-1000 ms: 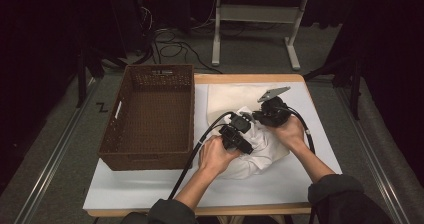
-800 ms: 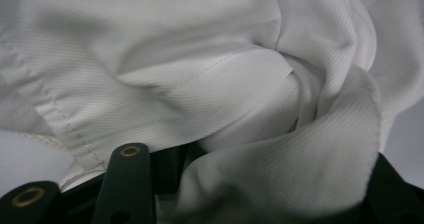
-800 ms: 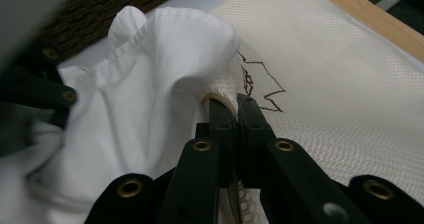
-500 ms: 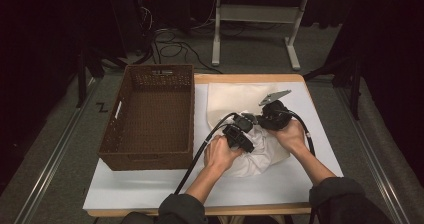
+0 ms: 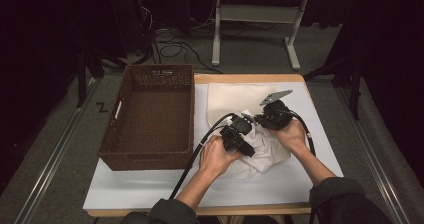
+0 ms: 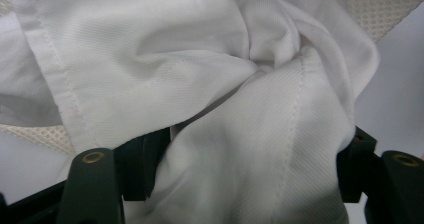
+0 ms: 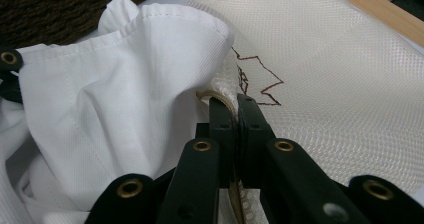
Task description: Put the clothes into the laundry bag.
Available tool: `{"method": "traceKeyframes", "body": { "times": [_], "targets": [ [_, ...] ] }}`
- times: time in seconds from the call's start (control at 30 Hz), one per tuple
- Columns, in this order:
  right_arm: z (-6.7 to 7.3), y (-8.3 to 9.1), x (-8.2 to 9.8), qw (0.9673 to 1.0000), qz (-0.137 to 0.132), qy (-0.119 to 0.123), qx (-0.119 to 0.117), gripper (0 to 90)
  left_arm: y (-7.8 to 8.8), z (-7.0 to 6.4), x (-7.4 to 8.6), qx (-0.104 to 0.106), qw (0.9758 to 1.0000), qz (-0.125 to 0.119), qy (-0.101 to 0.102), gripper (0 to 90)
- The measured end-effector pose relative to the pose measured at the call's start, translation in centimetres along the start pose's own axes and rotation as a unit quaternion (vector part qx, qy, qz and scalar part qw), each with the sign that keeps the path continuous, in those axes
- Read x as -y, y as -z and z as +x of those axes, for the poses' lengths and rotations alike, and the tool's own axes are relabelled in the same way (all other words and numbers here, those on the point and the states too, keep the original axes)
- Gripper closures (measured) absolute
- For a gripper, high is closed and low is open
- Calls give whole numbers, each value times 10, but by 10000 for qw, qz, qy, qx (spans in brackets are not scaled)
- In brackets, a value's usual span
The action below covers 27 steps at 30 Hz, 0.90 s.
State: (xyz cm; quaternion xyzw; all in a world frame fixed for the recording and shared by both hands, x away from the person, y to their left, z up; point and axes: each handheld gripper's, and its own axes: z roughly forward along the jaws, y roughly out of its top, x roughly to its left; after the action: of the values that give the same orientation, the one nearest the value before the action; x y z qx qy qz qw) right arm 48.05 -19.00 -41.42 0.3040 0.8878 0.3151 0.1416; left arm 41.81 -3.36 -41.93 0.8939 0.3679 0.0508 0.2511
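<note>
Now we are stuffing the white garment (image 5: 260, 151) into the cream mesh bag (image 5: 235, 96). Our right gripper (image 7: 234, 109) is clamped on the bag's rim, holding the mouth up. Our left gripper (image 5: 242, 143) has just been opening, cloth bunched loosely between its jaws; next, regrip and push deeper.

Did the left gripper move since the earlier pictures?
Yes. The left gripper slid a bit away from the basket, toward the right gripper, its jaws opening around the white cloth.

Matt white cloth garment (image 5: 262, 151), woven wicker basket (image 5: 150, 119)
</note>
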Motion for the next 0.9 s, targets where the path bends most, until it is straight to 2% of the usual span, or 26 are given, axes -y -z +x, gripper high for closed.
{"method": "traceKeyframes", "body": {
  "times": [0.07,0.1,0.13,0.2,0.27,0.37,0.5,0.57,0.73,0.77,0.8,0.83,0.9],
  "targets": [
    [-1,0,0,10000,-7,-1,7,883,0,-1,1,-43,9999,-77,-77,391],
    [0,0,0,10000,4,-4,1,883,-1,0,1,-2,9999,-100,-94,533],
    [0,0,0,10000,4,-4,1,883,-2,1,0,26,9999,-125,-78,533],
    [2,0,0,10000,14,11,-12,883,-5,4,-1,96,9998,-190,-3,669],
    [4,0,-1,10000,25,6,-41,884,-9,9,-4,119,9996,-230,81,754],
    [6,0,-2,10000,23,58,-74,884,-16,14,-7,142,9993,-256,222,802],
    [7,1,-2,9998,-1,129,-128,885,-26,17,-11,41,9990,-305,311,815],
    [10,2,-2,9997,7,182,-143,885,-28,18,-13,-94,9986,-375,350,815],
    [10,1,0,9997,33,196,-139,885,-29,17,-18,-493,9976,-430,217,798],
    [9,0,1,9997,24,192,-142,885,-29,16,-18,-513,9976,-422,211,777],
    [8,0,2,9998,12,153,-132,885,-29,16,-18,-517,9977,-397,191,713],
    [8,0,2,9998,12,153,-132,885,-28,15,-17,-545,9976,-392,170,713],
    [7,1,2,9999,-6,109,-129,884,-24,15,-14,-482,9981,-360,131,651]
  ]
}}
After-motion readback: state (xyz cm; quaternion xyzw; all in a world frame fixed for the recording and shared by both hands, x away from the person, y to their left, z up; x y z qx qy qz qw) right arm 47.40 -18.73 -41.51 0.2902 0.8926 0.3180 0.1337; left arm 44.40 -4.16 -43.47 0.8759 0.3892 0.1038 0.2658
